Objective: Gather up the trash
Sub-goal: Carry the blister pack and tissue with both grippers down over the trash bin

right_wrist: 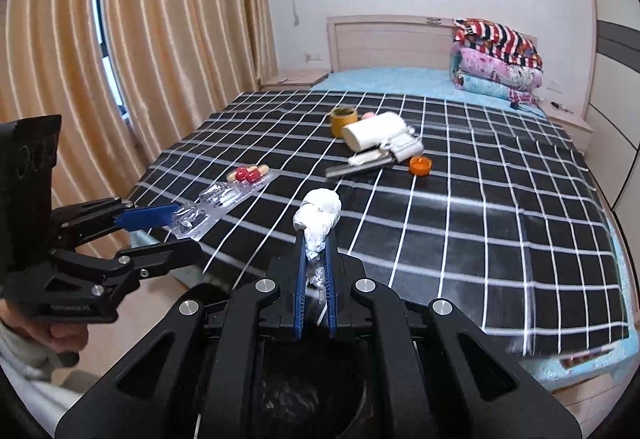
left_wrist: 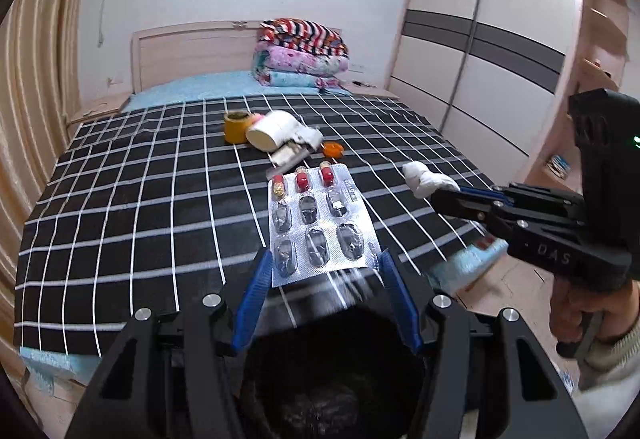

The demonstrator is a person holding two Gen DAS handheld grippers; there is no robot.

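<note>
Above the near edge of the bed [right_wrist: 460,239], a blister pack [left_wrist: 316,223] was held by the left gripper [left_wrist: 322,263] and a crumpled tissue [right_wrist: 318,217] was clamped by the right gripper [right_wrist: 314,259] (a bin seemed needed next).

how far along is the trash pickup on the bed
Nothing visibly binned yet. In hand: right gripper shut on the crumpled white tissue wad; left gripper holds the silver pill blister pack by its edges. Left on the checked bedspread: orange cap, yellow tape roll, white roll.
</note>
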